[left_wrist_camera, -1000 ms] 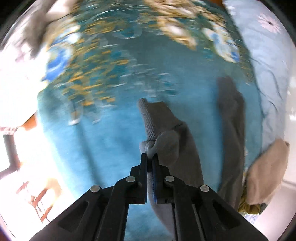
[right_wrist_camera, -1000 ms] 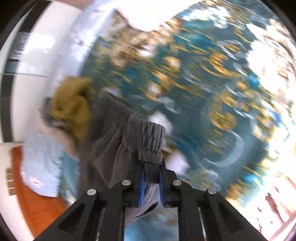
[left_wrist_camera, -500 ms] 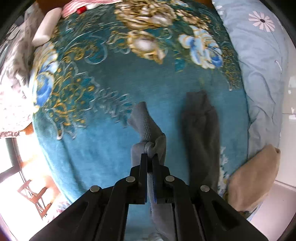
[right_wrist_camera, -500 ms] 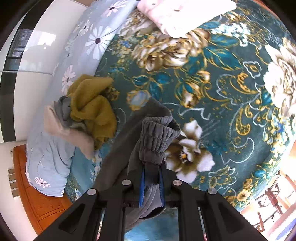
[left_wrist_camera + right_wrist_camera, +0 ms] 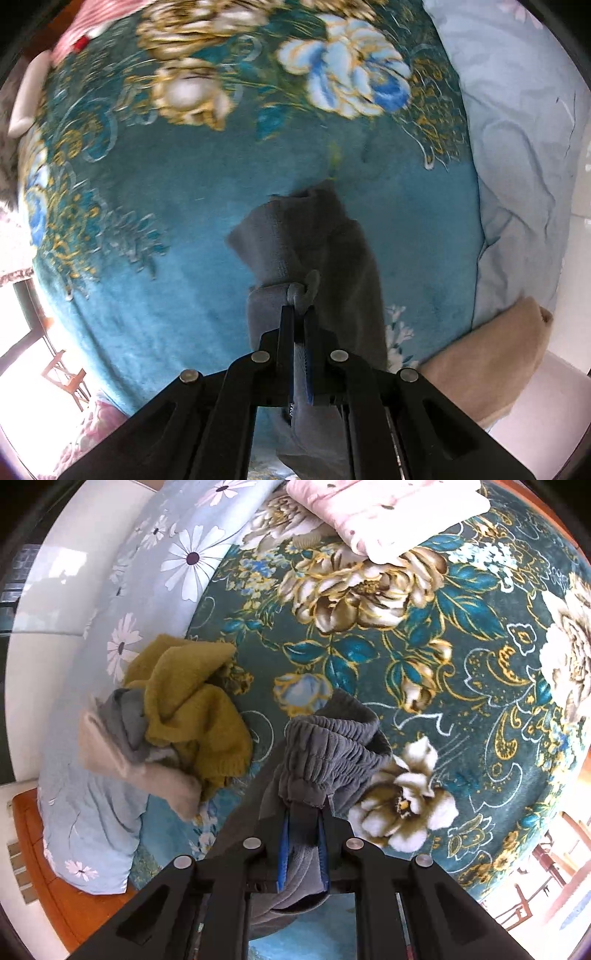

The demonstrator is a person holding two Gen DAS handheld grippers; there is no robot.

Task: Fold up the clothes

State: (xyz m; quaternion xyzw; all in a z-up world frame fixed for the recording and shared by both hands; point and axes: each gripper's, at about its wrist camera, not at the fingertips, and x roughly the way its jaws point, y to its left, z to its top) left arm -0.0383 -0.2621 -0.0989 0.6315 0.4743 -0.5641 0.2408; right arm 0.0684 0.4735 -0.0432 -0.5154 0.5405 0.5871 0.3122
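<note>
Grey sweatpants (image 5: 332, 746) are held lifted above the teal floral blanket (image 5: 461, 657) near its pillow-side edge, cuff pinched in the closed left gripper (image 5: 300, 310), waistband clamped in the right gripper (image 5: 303, 812); next, likely, laying flat for folding.

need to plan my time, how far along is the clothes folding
Early. Nothing visibly folded by these tools. In hand: grey trousers, left tool shut on a leg hem, right tool on the waistband. Left: the mustard sweater, beige garment in a crumpled pile.
</note>
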